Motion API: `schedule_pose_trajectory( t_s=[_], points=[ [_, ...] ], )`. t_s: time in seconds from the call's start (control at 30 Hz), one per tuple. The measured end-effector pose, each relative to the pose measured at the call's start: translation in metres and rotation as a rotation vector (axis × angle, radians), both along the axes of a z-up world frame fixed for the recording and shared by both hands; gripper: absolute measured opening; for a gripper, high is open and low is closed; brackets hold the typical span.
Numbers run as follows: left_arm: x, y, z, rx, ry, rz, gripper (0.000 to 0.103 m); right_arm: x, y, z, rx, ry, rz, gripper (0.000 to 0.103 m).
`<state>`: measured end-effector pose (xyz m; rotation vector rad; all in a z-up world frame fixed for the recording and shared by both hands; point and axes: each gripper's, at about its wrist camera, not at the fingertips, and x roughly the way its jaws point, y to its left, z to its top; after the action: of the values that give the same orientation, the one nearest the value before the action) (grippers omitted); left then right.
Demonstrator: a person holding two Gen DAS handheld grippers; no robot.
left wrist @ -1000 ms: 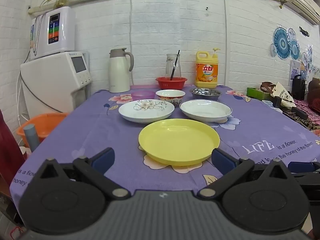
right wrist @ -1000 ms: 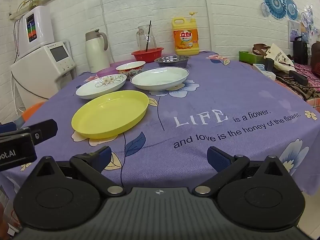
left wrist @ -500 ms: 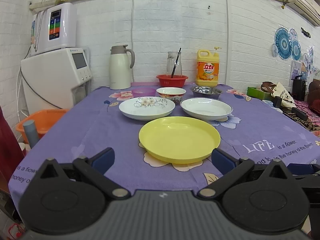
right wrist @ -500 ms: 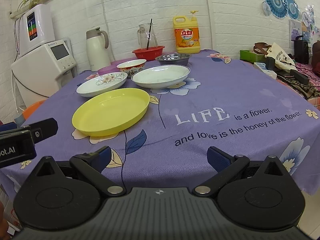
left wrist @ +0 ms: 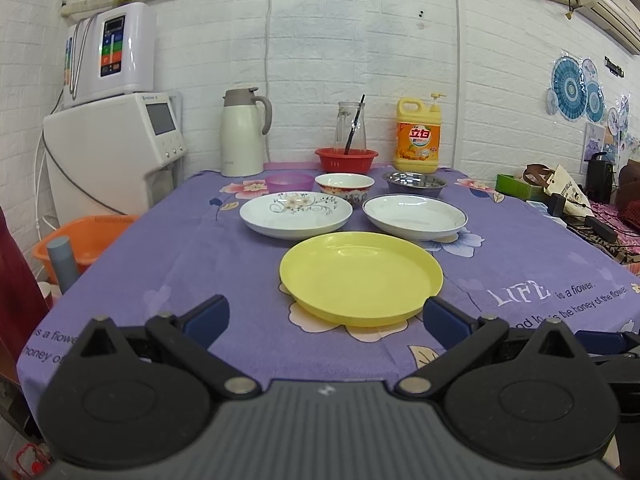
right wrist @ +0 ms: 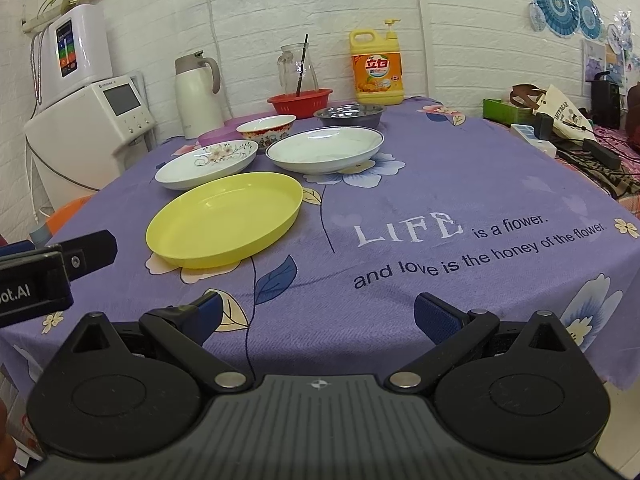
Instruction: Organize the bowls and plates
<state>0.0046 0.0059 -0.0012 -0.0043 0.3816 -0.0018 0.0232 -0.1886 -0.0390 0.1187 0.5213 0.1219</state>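
The yellow plate (left wrist: 361,277) lies on the purple cloth (left wrist: 224,248) just ahead of the left claw (left wrist: 326,317), at 12 o'clock, and at 11 o'clock from the right claw (right wrist: 317,314). Beyond it sit a floral plate (left wrist: 296,214) at 11 and a white plate (left wrist: 415,216) at 1, with bowls (left wrist: 344,187) behind. The cloth reads "LIFE is a flower. and love is the honey of the flower." Both claws hover level at the table's near edge, fingers spread wide, holding nothing.

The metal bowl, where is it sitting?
The metal bowl sits at the table's far end, just in front of the yellow detergent bottle, behind the plain white plate and right of the patterned bowl.
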Motion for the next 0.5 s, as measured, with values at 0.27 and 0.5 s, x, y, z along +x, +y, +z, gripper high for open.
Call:
schedule_pose_trajectory(
  t_s=[0.27,0.5],
  points=[
    [-0.0005,-0.0002,-0.0004,0.000,0.002,0.002,0.103,0.0000,0.0020,0.0007,-0.007,-0.001,0.004,0.103],
    [0.0000,-0.0012,0.0005,0.000,0.005,-0.003,0.103,-0.0004,0.0026,0.0009,-0.007,-0.002,0.004,0.103]
  ],
)
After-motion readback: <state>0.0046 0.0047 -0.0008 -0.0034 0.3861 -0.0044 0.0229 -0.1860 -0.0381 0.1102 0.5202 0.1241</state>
